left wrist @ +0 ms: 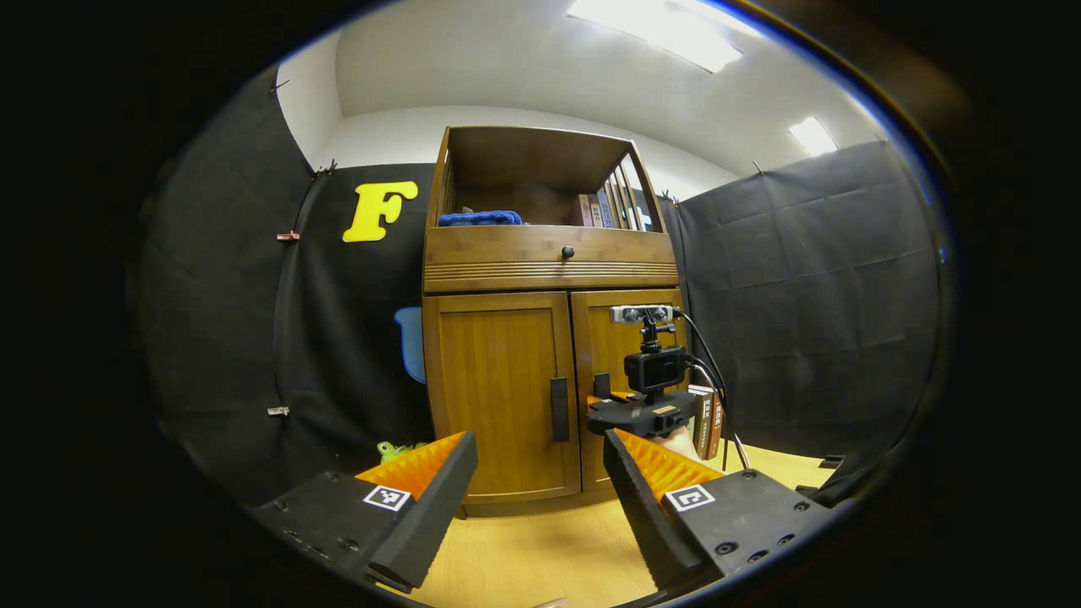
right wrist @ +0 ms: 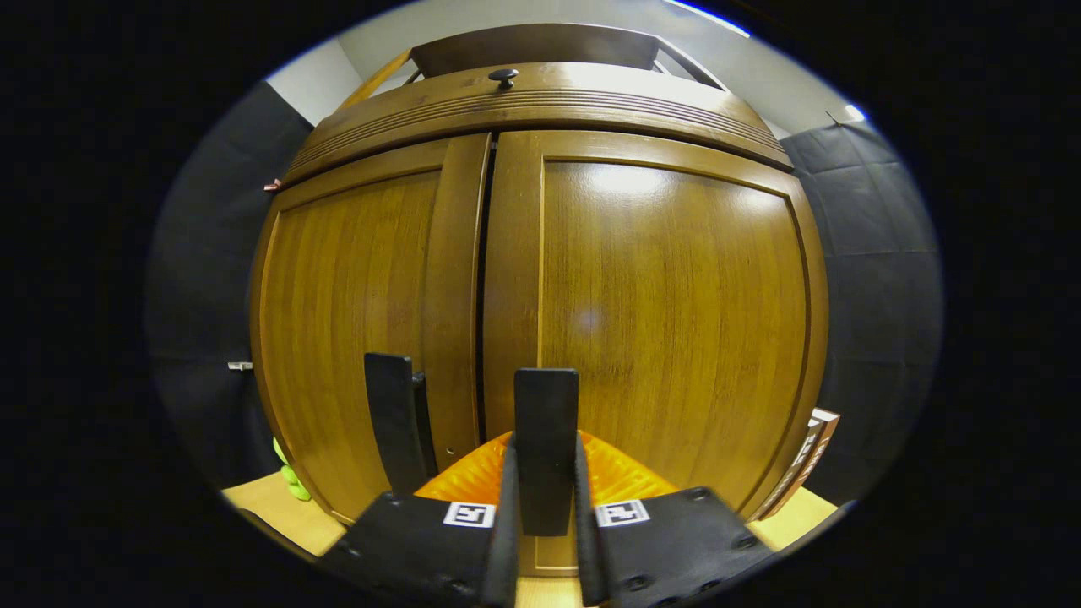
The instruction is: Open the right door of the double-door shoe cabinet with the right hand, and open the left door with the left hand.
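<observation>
The right gripper (right wrist: pixel 545 498) pinches the right door's handle (right wrist: pixel 546 447), a stiff vertical bar, probably a firm hold. The left gripper (left wrist: pixel 540 473) hangs spread, well short of the left door's handle (left wrist: pixel 560 409).

We are standing in a recording booth dressed as a home corner: black cloth walls (left wrist: pixel 811 295) are hanging around a wooden shoe cabinet (left wrist: pixel 507 388), books (left wrist: pixel 595 209) are sitting on its open shelf, and office-style ceiling lights (left wrist: pixel 667 29) are glowing above.
</observation>
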A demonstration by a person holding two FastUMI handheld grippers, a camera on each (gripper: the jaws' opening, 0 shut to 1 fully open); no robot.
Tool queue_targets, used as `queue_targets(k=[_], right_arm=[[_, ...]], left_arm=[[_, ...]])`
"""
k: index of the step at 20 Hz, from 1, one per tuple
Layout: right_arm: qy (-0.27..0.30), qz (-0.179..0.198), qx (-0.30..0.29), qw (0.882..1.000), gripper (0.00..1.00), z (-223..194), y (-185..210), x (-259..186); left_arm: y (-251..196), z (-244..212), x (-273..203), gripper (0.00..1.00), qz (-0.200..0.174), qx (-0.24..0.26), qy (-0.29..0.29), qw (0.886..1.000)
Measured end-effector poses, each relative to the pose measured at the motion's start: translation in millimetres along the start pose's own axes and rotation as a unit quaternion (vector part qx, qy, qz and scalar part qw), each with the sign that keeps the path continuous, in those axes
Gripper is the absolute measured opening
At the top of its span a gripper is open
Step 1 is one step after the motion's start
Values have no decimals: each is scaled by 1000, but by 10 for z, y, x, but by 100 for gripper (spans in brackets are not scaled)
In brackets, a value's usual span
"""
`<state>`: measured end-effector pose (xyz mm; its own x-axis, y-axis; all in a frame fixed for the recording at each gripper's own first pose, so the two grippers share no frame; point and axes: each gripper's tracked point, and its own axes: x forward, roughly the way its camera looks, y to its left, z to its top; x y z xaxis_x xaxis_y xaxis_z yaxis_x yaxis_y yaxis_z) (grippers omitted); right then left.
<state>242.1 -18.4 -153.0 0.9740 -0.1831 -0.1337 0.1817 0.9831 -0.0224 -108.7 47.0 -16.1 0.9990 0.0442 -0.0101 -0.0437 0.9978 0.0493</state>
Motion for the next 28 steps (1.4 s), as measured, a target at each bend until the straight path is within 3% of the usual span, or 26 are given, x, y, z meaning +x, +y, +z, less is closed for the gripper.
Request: queue_targets(k=[2,3,13,28], right_arm=[[9,-3,-1,1000,27,8,-19,-6],[10,-1,-4,1000,14,-1,1,-52],[9,37,2,999,17,34,-65,-549],[9,85,6,996,17,101,-478,-1366]], left_arm=[[14,-3,-17,94,4,0,1,1000],[18,3,-25,94,5,0,1,1000],[-190,-52,74,94,-23,-8,5,1000],[-1034,-60,354,94,-135,-26,-3,991]])
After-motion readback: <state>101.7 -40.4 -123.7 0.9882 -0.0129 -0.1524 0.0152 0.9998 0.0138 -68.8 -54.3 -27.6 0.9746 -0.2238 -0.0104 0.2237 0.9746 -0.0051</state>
